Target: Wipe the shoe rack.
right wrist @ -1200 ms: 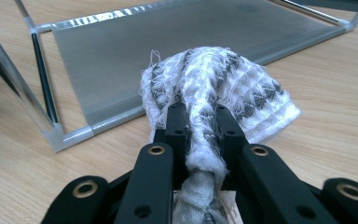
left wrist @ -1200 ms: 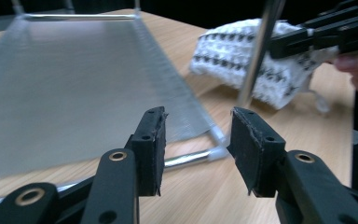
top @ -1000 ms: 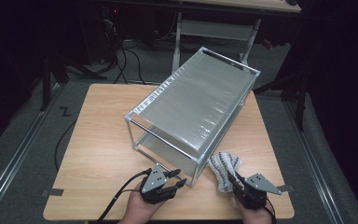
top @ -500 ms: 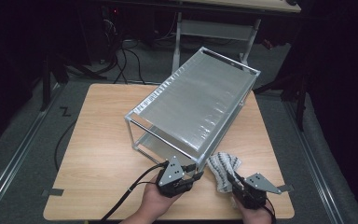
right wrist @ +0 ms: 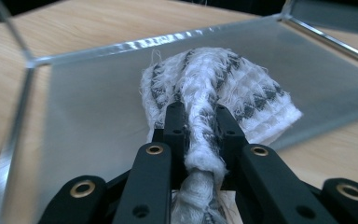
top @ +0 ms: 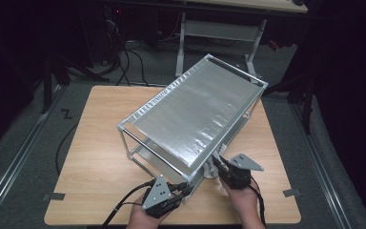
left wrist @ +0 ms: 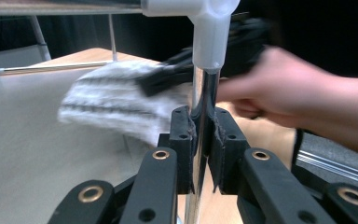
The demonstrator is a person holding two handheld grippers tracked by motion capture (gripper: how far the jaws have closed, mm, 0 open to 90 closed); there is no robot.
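Since a second ago, seen from above, the left gripper [top: 183,192] has reached the rack [top: 195,119] on the worktop [top: 95,143]. Its own view shows jaws clamped on the post [left wrist: 200,112], likely steadying it. Right gripper [right wrist: 200,140] pinches the cloth [right wrist: 223,88] over the lower shelf [right wrist: 98,107].

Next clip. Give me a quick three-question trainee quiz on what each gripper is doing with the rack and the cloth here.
1. True or false: the left gripper is shut on the rack's corner post.
2. What does the right gripper hold?
A. a sponge
B. a cloth
C. a cable
3. Fill in: the cloth lies over the rack's ____ shelf.

Key: 1 true; 2 B; 3 lower.
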